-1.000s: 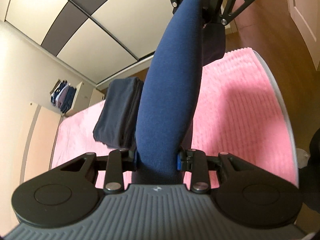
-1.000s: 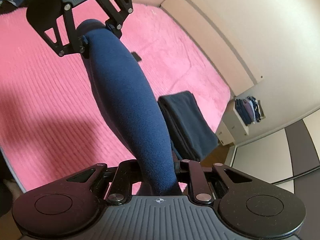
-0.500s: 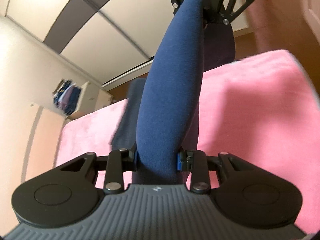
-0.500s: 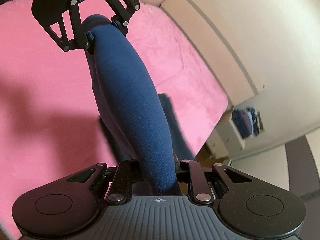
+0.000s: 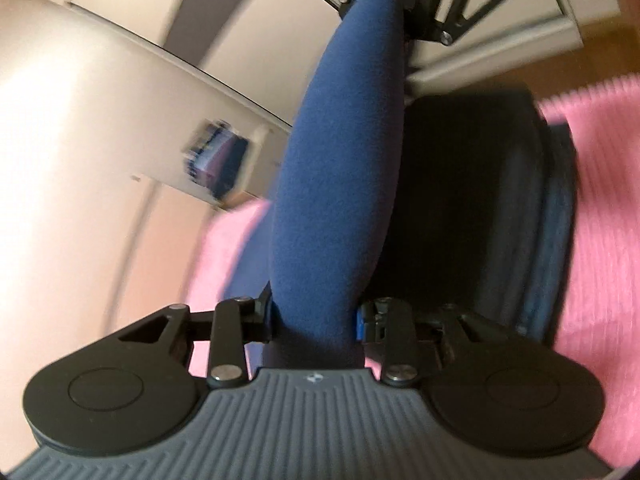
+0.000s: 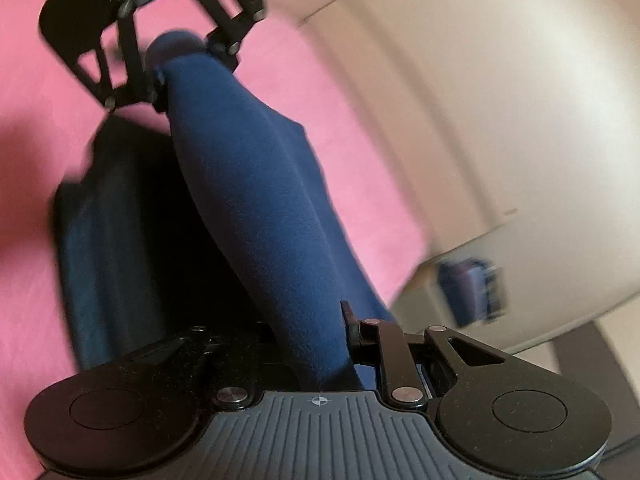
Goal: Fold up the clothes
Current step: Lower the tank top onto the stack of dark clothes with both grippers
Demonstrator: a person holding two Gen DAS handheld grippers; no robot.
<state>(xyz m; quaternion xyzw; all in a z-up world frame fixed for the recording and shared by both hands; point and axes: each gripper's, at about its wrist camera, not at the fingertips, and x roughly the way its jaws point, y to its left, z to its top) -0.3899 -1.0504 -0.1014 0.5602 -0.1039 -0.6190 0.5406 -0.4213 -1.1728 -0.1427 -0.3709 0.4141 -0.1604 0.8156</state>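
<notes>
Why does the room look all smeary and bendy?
Left wrist view: the shelf of clothes and wall are streaked with motion blur, while the blue garment stays sharp. Right wrist view: the pink bed cover smears too; the fisheye lens bends straight edges.

Left gripper: black linkage arms with silver screws, round black side discs, grey ribbed housing. Right gripper: same build, crosshair mark on housing.

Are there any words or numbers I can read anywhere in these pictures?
No words or numbers can be read.
The left gripper body bears only a small pale mark, too small to read.
The right gripper body bears only a small crosshair sign, no letters.
The clothes on the shelf are blurred; no label shows.
</notes>
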